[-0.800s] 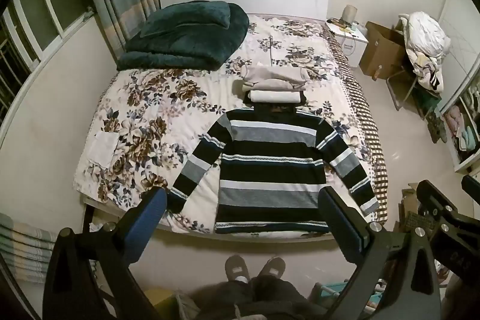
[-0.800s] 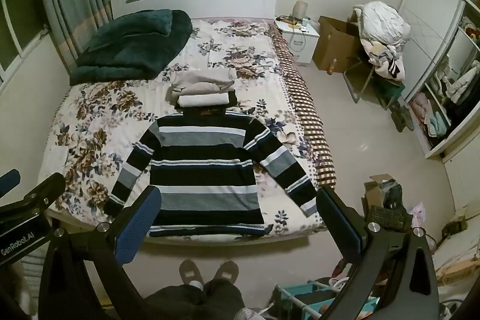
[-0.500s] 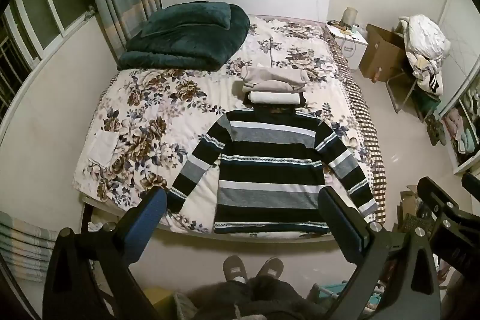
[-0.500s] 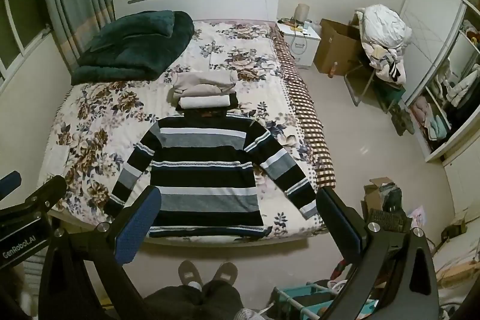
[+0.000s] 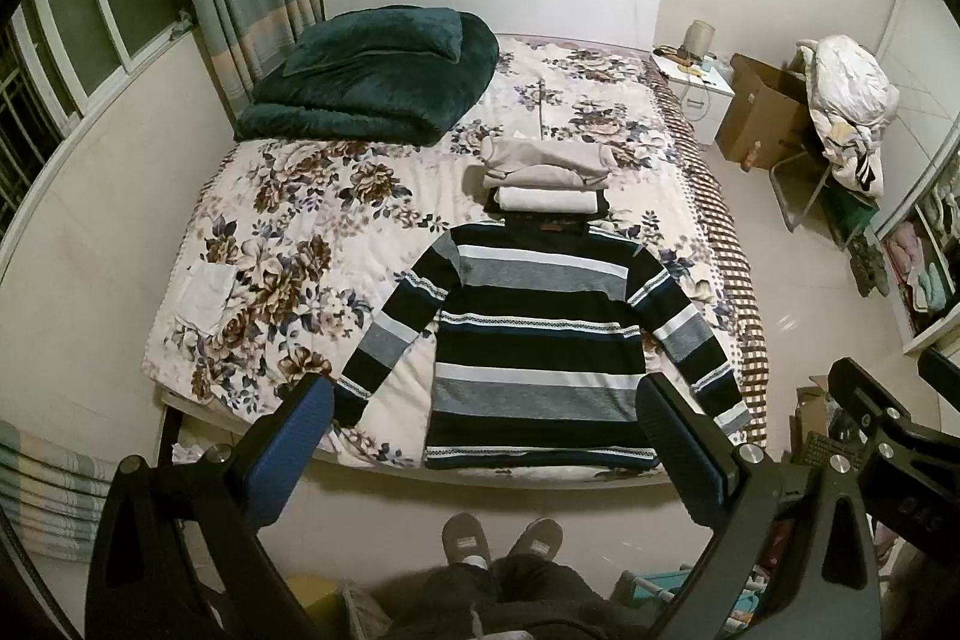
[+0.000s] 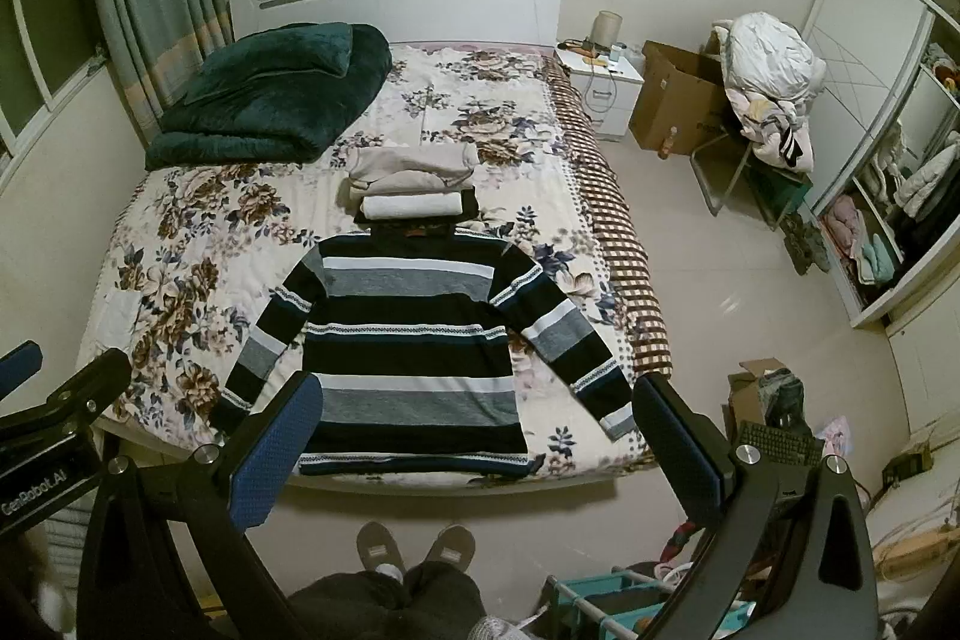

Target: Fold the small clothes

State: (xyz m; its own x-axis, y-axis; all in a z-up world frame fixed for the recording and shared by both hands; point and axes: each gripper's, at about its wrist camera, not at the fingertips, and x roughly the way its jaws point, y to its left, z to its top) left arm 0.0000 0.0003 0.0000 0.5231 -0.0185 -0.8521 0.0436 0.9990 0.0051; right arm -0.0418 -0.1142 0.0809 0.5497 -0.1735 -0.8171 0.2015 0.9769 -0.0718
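Note:
A black, grey and white striped sweater [image 5: 534, 340] [image 6: 408, 334] lies flat at the foot of the floral bed [image 5: 288, 244] [image 6: 180, 244], sleeves spread, hem at the near edge. Beyond its collar sits a pile of folded pale clothes [image 5: 546, 178] [image 6: 414, 184]. My left gripper [image 5: 486, 400] hangs high above the hem, jaws wide open with nothing between them. My right gripper [image 6: 477, 400] is also open and empty, above the sweater's lower right part. Each gripper's body shows at the other view's edge.
A folded dark green blanket [image 5: 372, 82] lies at the head of the bed. The person's slippered feet [image 5: 504, 538] stand at the bed's foot. A nightstand [image 6: 603, 91], a cardboard box [image 6: 672, 100], a chair heaped with laundry [image 6: 768, 100] and open shelves [image 6: 870, 232] fill the right side.
Both views have tilted slightly, so the bed and sweater sit a little lower in frame. The sweater lies as before and both grippers stay wide open.

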